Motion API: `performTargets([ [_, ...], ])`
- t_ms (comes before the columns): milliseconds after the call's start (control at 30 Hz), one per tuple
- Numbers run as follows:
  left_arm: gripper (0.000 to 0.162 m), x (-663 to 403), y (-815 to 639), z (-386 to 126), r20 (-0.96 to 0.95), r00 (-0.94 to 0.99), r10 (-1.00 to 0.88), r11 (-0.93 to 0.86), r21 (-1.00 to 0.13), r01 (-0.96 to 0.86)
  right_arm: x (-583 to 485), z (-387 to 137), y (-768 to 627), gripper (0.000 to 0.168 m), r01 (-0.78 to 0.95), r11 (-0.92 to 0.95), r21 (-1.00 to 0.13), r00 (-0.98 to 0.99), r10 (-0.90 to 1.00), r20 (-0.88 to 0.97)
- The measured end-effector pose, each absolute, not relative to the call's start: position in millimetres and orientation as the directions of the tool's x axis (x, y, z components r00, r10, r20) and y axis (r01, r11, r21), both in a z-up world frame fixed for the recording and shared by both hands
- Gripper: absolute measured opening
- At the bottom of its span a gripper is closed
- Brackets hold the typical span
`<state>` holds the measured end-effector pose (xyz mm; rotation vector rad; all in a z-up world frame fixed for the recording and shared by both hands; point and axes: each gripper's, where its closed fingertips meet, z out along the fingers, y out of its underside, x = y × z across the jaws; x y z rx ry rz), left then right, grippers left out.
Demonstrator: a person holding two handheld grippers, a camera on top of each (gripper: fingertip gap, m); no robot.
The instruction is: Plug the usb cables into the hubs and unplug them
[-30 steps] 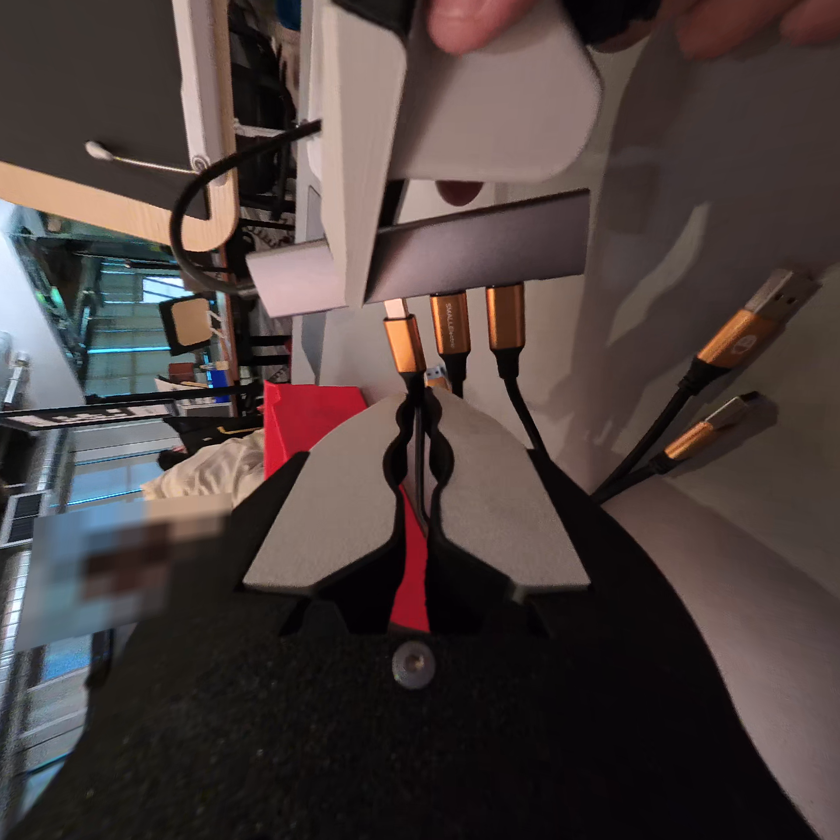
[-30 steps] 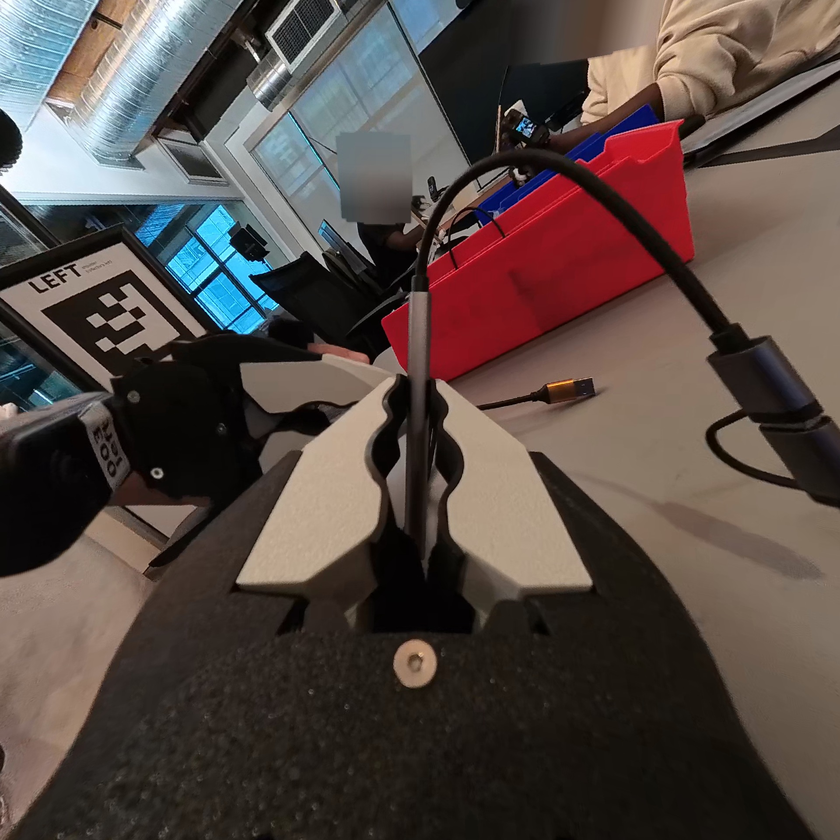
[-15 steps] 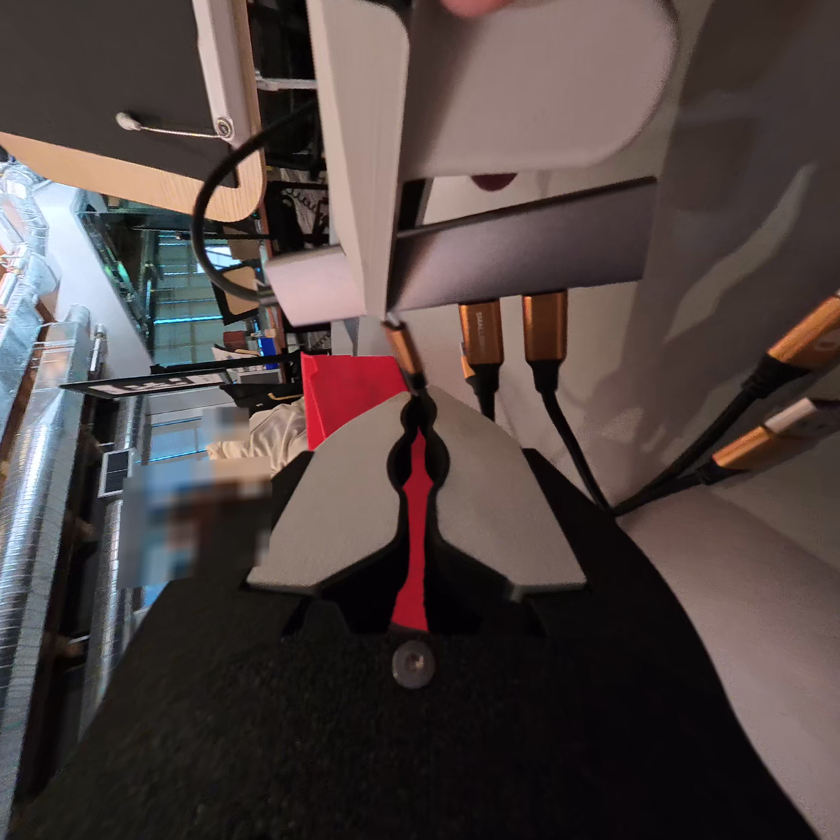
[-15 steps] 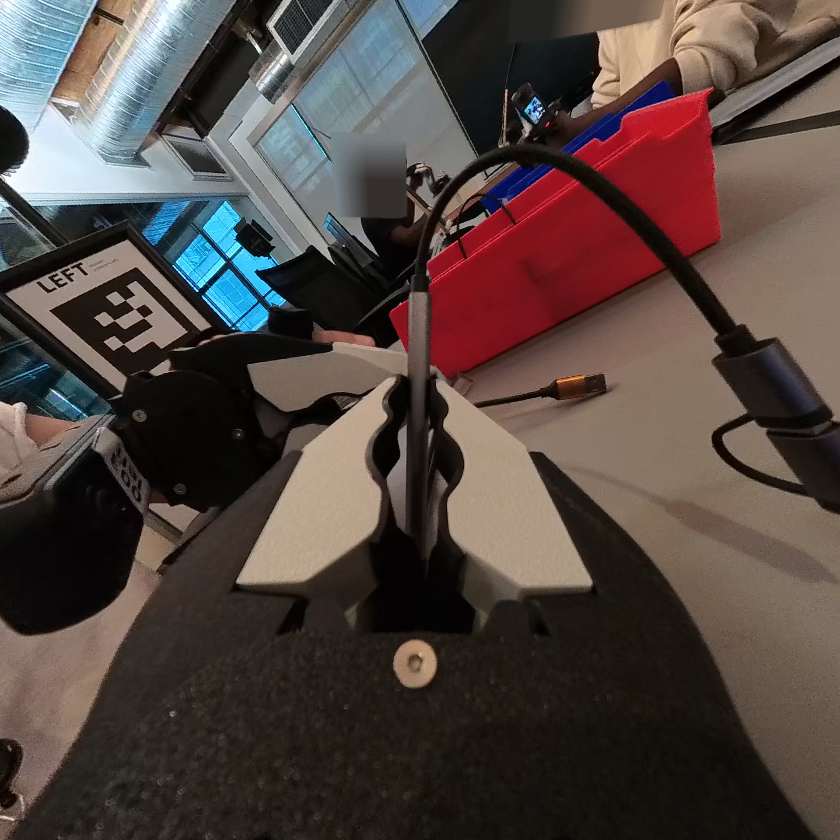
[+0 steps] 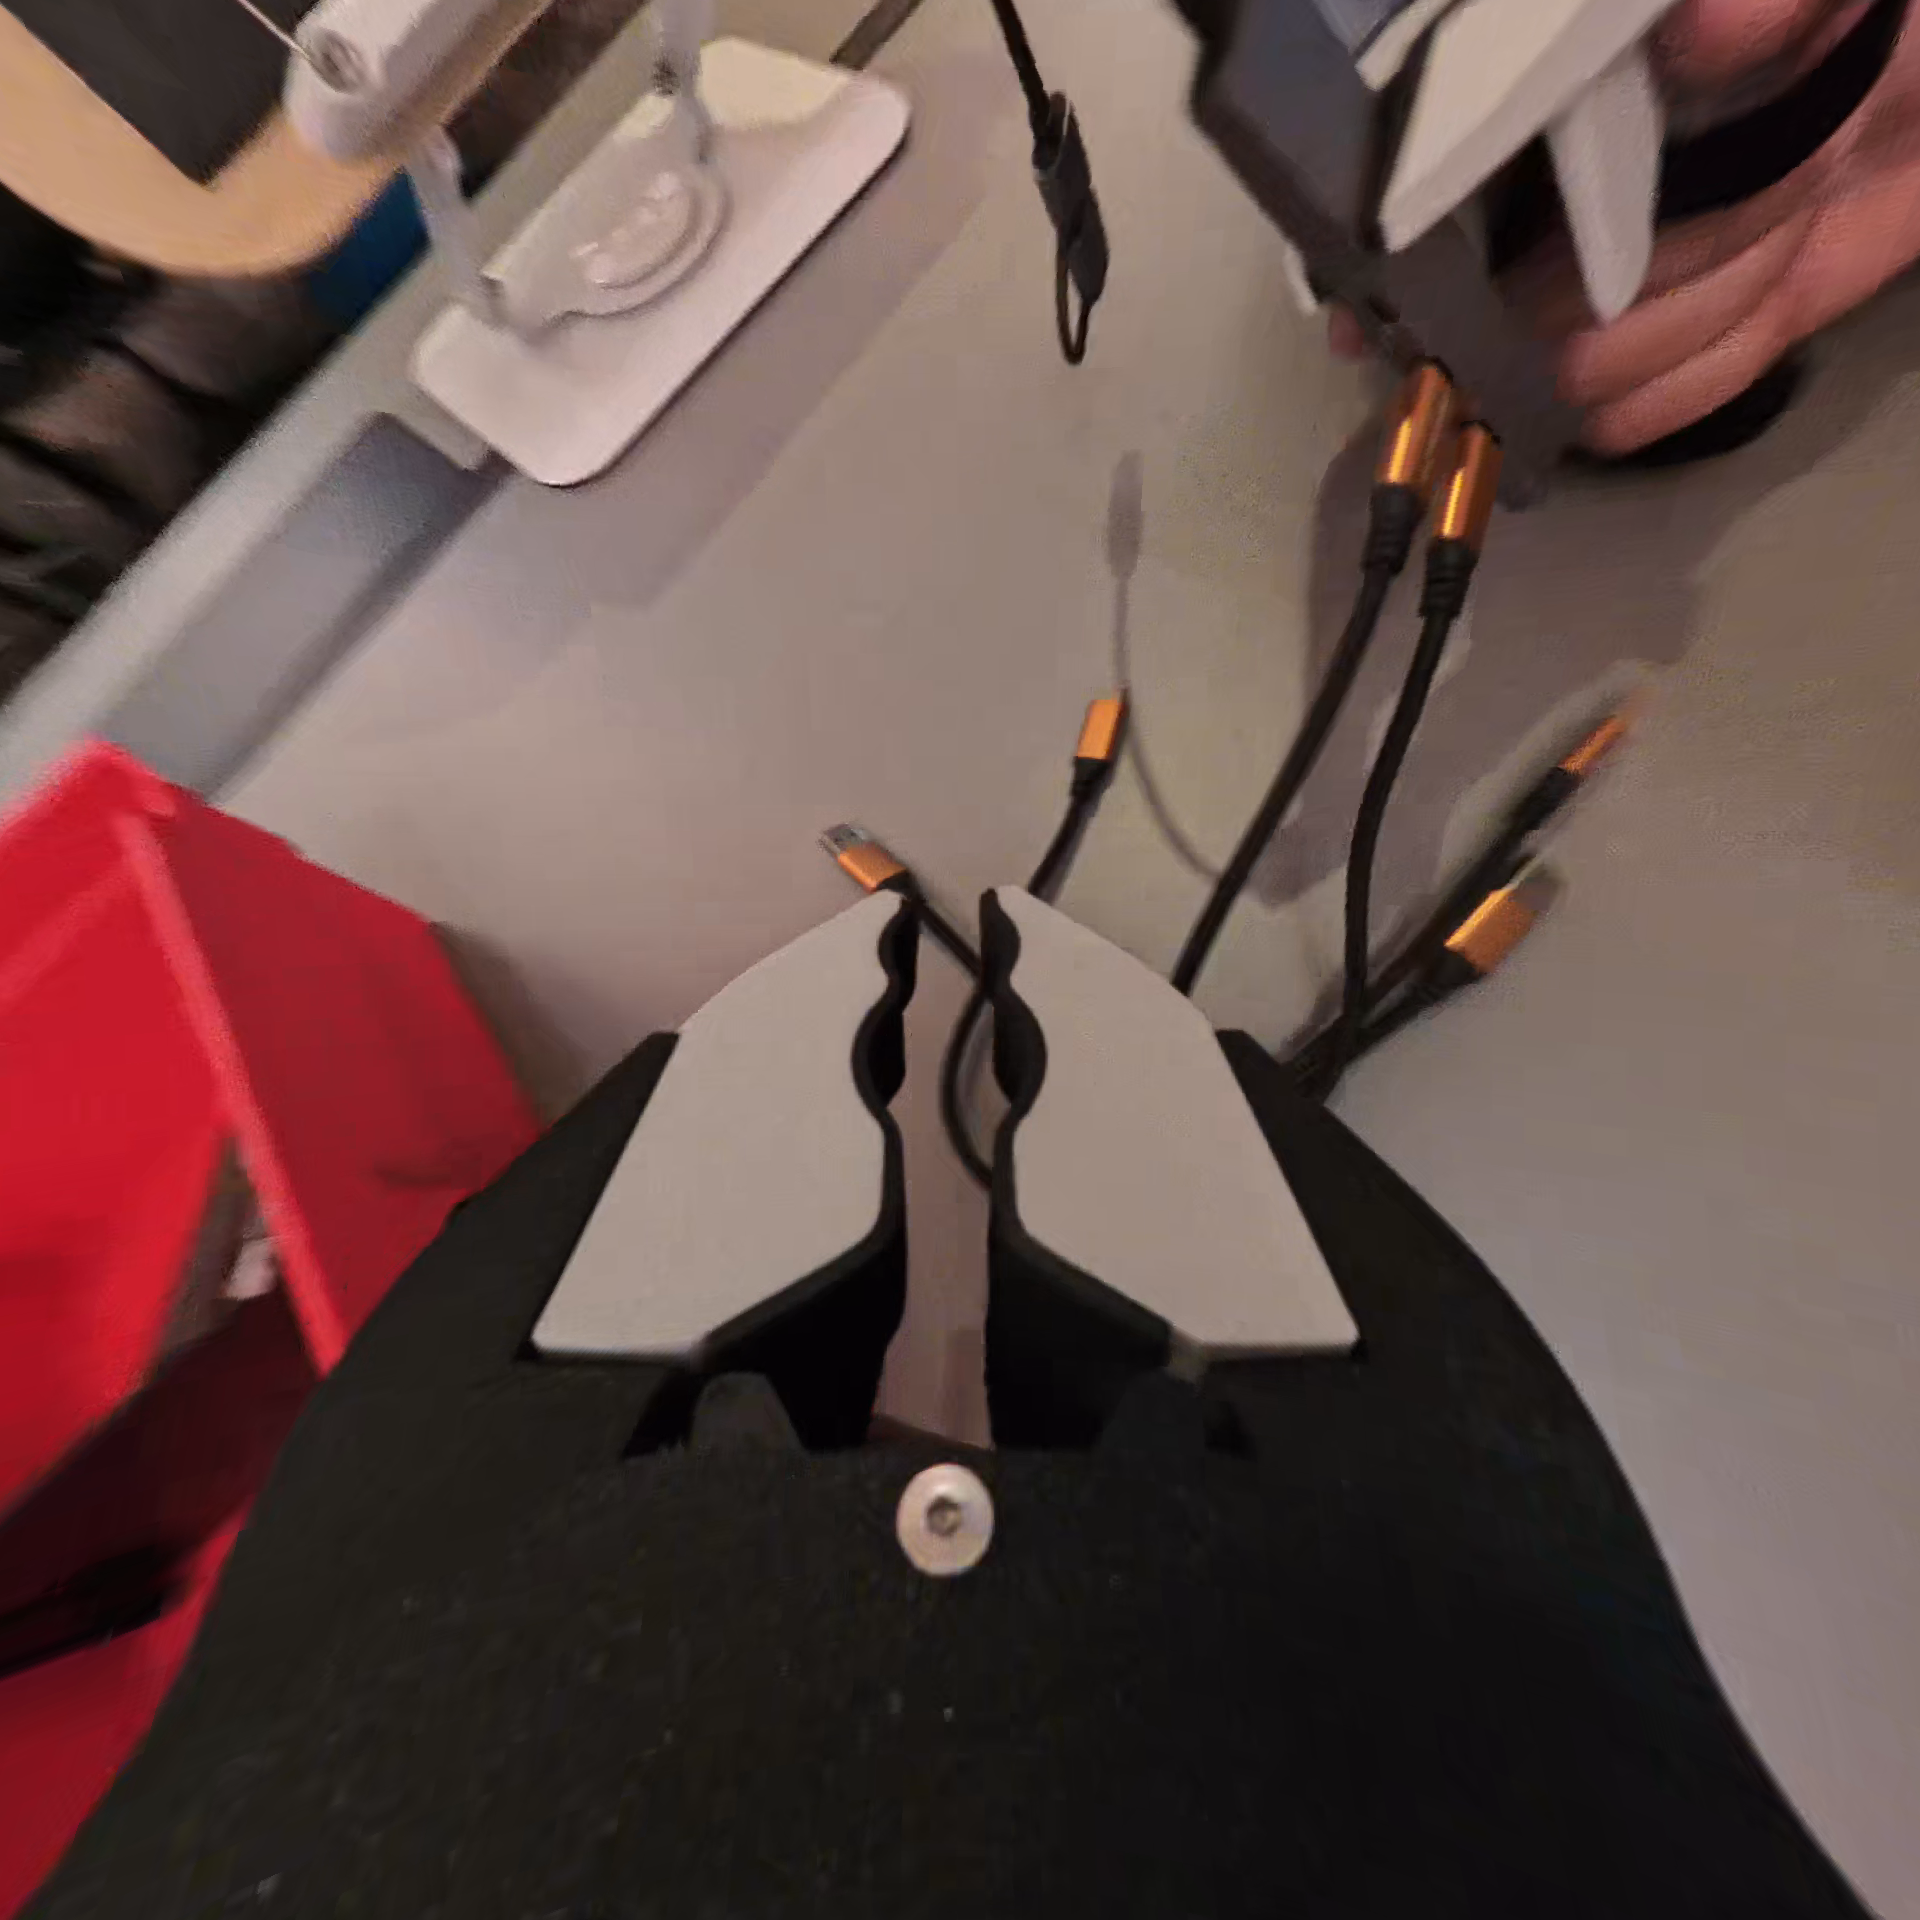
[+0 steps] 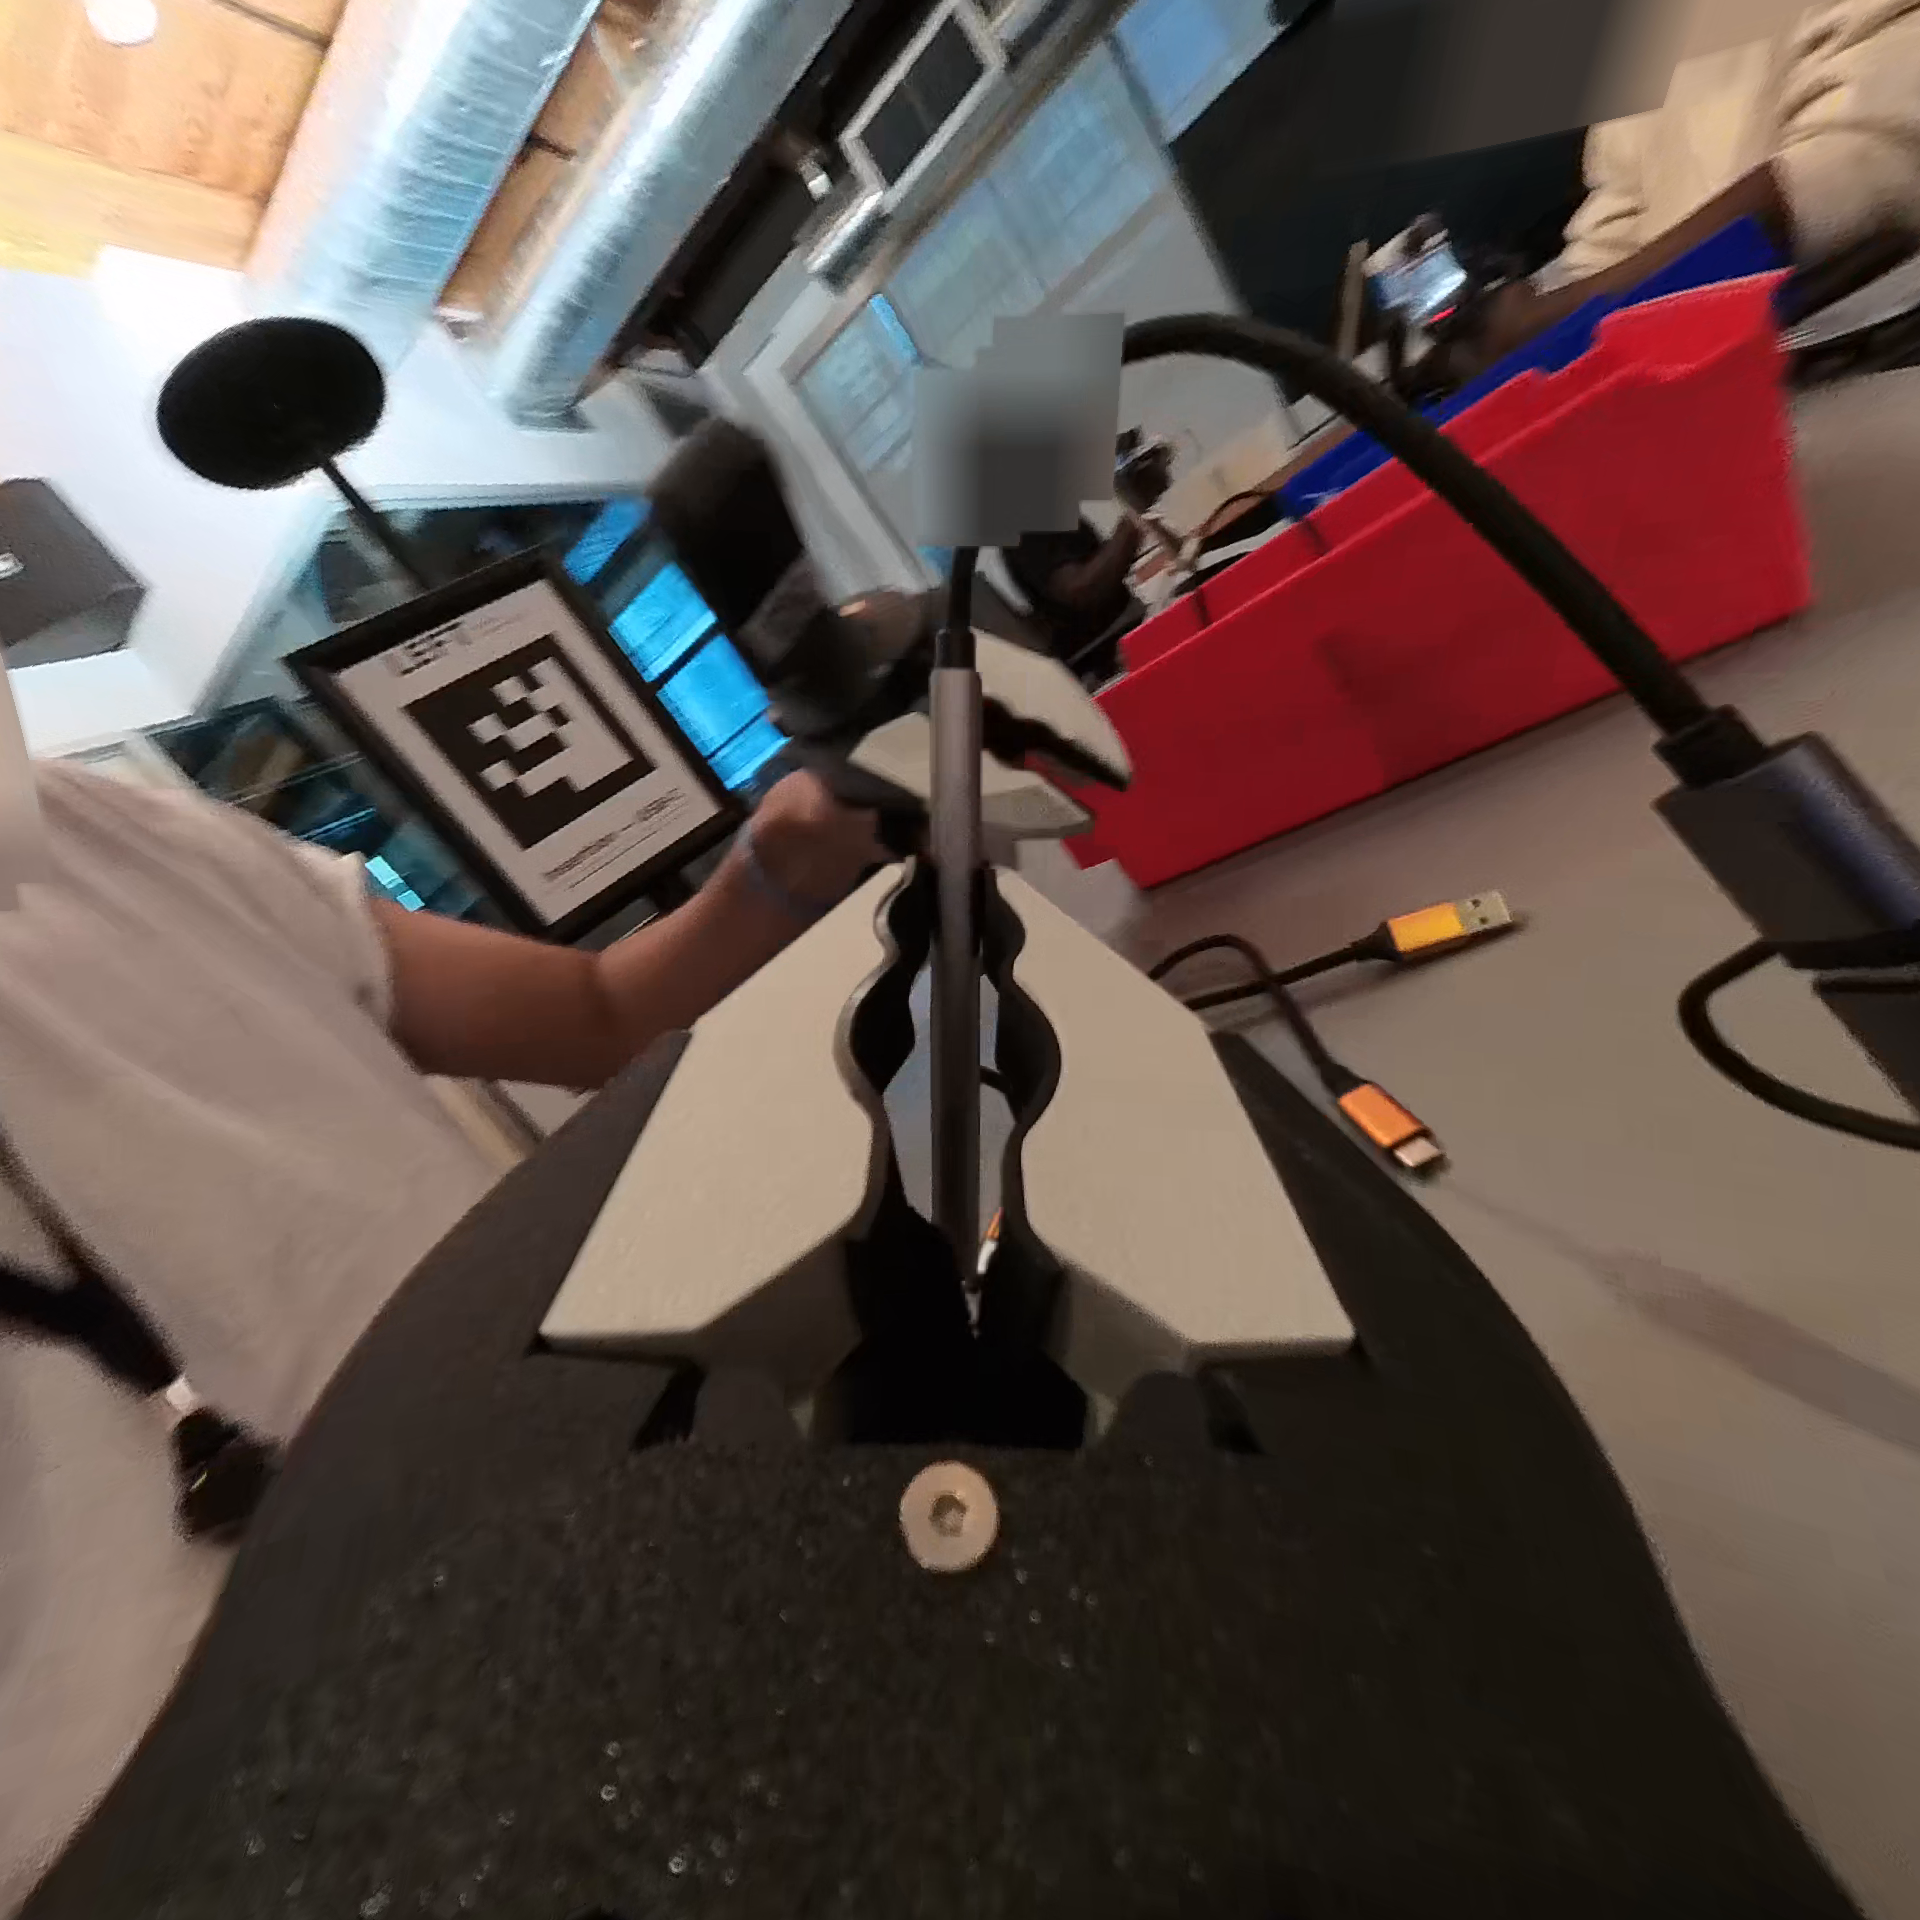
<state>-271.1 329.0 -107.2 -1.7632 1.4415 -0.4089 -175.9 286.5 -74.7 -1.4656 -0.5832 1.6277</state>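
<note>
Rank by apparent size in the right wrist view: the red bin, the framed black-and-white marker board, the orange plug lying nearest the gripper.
1. red bin
2. marker board, close to the bin in apparent size, and its distance differs, so this order is unsure
3. orange plug, clearly smallest

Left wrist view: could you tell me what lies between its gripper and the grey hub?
One loose orange-tipped cable on grey table, in that view.
</note>
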Motion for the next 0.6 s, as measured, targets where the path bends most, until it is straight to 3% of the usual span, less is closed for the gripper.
performTargets([
  [67, 0.017, -261.9, 321.5, -109.6, -0.046, 0.272, -0.961, -0.122, -0.814, -0.568, -173.4, -74.4, 281.2, 0.007, -0.257, -0.541, -0.801, 0.006, 0.828, -0.561],
  [133, 0.020, -250.8, 314.7, -122.9, 0.070, 0.221, -0.973, -0.186, -0.803, -0.567, -172.8, -74.2, 281.3, 0.007, -0.259, -0.548, -0.796, -0.003, 0.824, -0.566],
  [267, 0.027, -231.9, 310.8, -159.8, 0.050, 0.118, -0.992, -0.119, -0.695, -0.709, -174.9, -77.2, 281.7, 0.007, -0.244, -0.546, -0.802, 0.015, 0.825, -0.566],
  [467, 0.029, -220.5, 314.4, -195.7, -0.019, 0.042, -0.999, -0.021, -0.622, -0.783, -175.3, -77.4, 281.4, 0.007, -0.242, -0.554, -0.796, 0.003, 0.820, -0.572],
  [533, 0.023, -217.3, 316.3, -195.1, -0.037, 0.035, -0.999, -0.002, -0.663, -0.748, -175.6, -77.6, 281.8, 0.007, -0.242, -0.557, -0.794, 0.001, 0.818, -0.575],
  [600, 0.004, -216.5, 317.6, -195.3, -0.082, 0.027, -0.996, 0.035, -0.668, -0.743, -175.2, -78.1, 283.2, 0.006, -0.246, -0.555, -0.794, 0.013, 0.818, -0.575],
])
